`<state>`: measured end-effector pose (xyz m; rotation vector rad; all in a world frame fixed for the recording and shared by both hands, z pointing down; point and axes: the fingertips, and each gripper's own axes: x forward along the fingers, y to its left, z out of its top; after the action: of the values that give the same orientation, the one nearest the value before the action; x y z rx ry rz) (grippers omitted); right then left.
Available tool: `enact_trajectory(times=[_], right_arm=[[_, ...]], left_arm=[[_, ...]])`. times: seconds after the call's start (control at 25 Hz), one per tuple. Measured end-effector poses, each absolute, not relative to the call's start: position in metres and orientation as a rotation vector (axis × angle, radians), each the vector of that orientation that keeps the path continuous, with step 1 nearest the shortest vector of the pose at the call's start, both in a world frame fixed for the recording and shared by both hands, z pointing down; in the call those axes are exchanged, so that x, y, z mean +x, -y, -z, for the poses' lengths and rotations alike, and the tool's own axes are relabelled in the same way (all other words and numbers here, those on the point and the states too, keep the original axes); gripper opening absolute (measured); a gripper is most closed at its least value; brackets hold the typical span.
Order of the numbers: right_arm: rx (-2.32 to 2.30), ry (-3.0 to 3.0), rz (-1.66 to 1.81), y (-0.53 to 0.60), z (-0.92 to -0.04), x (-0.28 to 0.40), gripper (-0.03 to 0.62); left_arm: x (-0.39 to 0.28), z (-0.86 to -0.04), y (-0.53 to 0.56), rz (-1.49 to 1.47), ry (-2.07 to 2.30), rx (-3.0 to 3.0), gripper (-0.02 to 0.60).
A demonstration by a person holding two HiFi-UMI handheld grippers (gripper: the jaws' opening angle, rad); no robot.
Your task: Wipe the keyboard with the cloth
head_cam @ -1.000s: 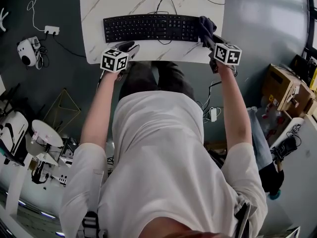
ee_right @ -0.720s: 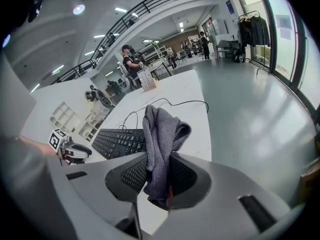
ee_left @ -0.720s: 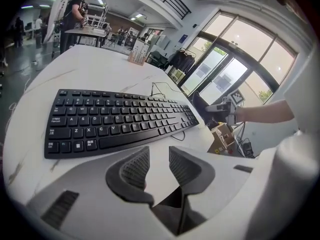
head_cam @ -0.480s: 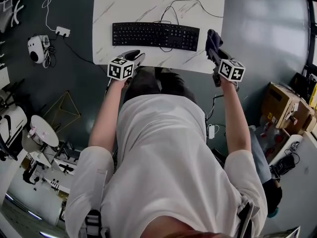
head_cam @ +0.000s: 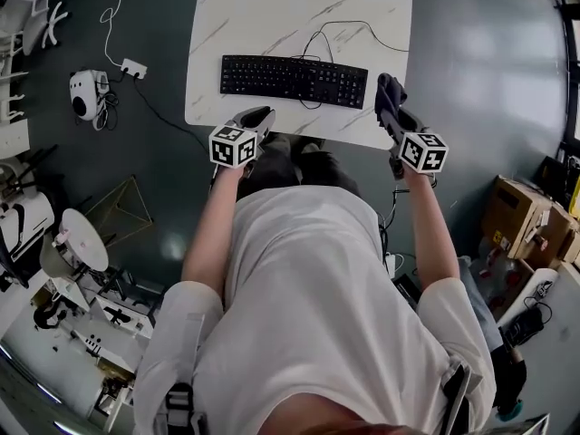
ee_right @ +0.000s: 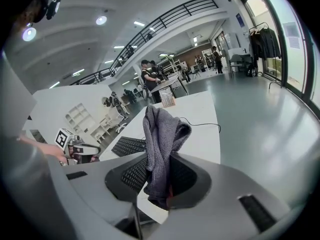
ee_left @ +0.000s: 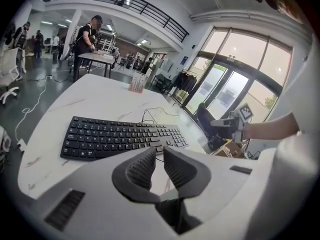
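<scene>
A black keyboard (head_cam: 294,80) lies across the near part of the white marble table (head_cam: 272,16); it also shows in the left gripper view (ee_left: 120,136). My right gripper (head_cam: 392,112) hangs above the table's near right corner, to the right of the keyboard, shut on a dark grey cloth (head_cam: 388,91). The cloth (ee_right: 161,131) stands up crumpled between the jaws of that gripper (ee_right: 159,157). My left gripper (head_cam: 261,115) hovers over the near edge, short of the keyboard. Its jaws (ee_left: 159,152) are closing, a narrow gap remains, and nothing is between them.
The keyboard's cable (head_cam: 349,27) loops over the table behind it. A small box (ee_left: 136,83) stands at the table's far end. On the floor are a power strip (head_cam: 133,67) and a white device (head_cam: 86,93) at left, and cardboard boxes (head_cam: 521,216) at right. People stand far off.
Both grippers have lifted up and back from the table's near edge. The cloth stays in the right gripper, which has come off the keyboard's right end.
</scene>
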<state>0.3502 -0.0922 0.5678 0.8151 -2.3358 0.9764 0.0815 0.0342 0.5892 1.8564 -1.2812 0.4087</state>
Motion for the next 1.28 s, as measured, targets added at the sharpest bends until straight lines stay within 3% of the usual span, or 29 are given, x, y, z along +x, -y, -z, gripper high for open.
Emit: enact_trajectory(times=[0.44,1.28], right_arm=[[0.907,2.396,-0.887,0.083,-0.527,0.335,0.112],[1.095,2.384,-0.730,-0.004,-0.469,0.301,0.112]], left_arm=[[0.064,-0.548,-0.050,-0.373,1.424,1.876,0.009],[-0.004,-0.513,-0.113,-0.270,1.360,1.946,0.008]])
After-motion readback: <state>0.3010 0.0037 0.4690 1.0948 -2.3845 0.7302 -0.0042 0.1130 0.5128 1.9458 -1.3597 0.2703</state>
